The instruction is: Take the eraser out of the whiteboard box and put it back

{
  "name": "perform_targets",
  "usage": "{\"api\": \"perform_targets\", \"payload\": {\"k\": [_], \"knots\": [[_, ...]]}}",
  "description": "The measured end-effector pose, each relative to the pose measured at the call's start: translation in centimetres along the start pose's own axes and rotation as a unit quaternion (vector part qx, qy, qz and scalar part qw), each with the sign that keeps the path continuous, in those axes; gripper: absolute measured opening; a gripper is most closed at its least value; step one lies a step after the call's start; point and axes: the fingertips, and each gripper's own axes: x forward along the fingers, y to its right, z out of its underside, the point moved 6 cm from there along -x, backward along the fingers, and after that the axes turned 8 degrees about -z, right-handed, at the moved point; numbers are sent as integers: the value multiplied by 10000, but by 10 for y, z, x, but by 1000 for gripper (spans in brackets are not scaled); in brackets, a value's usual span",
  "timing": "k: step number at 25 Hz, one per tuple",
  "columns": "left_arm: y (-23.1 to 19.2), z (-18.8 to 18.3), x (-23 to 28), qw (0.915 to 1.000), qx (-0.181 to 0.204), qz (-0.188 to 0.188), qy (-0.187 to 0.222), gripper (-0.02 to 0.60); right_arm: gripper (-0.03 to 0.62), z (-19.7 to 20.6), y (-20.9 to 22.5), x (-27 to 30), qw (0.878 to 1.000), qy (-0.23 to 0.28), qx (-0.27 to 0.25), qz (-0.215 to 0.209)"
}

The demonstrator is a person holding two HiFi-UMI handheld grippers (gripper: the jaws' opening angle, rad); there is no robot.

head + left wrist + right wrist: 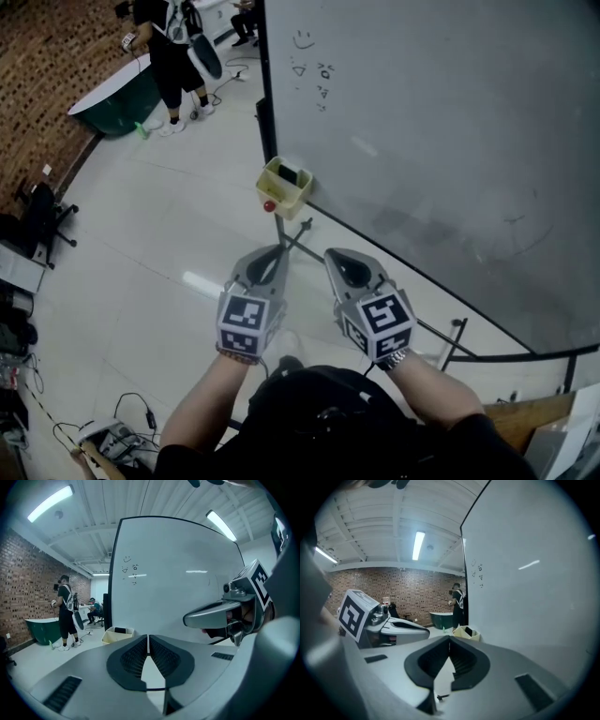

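Note:
A pale yellow box hangs at the lower left corner of the whiteboard. A black eraser lies inside it, and a small red thing sits on its front. The box also shows in the left gripper view and the right gripper view. My left gripper and right gripper are side by side below the box, both pointing toward it, apart from it. Both are shut with nothing between the jaws.
The whiteboard stands on a metal frame with a foot on the pale floor. A person in black stands far left by a green tub. A brick wall curves along the left. Cables and gear lie at bottom left.

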Motion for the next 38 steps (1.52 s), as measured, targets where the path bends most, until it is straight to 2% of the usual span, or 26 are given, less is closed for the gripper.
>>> {"api": "perform_targets", "payload": {"k": [8,10,12,14,18,20,22,23,27,28,31,32,38], "knots": [[-42,-9,50,9997,-6,247,-40,14,15,-5,20,44,9994,-112,162,300],[-49,-11,63,9994,-11,339,-59,40,15,-7,26,52,9991,-108,175,375],[-56,-14,76,9991,14,413,-84,40,15,-9,32,59,9986,-115,196,474],[-61,-14,89,9988,44,471,-136,80,15,-9,39,64,9980,-128,229,575],[-70,-16,114,9983,103,515,-254,114,15,-8,51,74,9967,-144,323,728],[-73,-16,126,9981,147,515,-308,155,15,-7,56,78,9962,-157,363,776],[-76,-16,138,9978,189,523,-352,159,15,-4,60,83,9958,-170,393,812],[-77,-17,143,9977,207,532,-368,196,15,-3,62,85,9955,-181,410,836],[-80,-19,164,9969,312,564,-448,197,15,1,70,88,9942,-209,468,948],[-81,-19,169,9967,333,559,-477,234,15,1,72,89,9939,-208,476,974],[-85,-20,183,9966,358,506,-550,236,15,3,77,89,9928,-222,525,1058],[-86,-20,187,9964,358,496,-583,266,15,5,79,88,9924,-222,540,1088],[-87,-16,208,9947,431,499,-794,267,15,11,90,86,9898,-243,635,1250]]}}
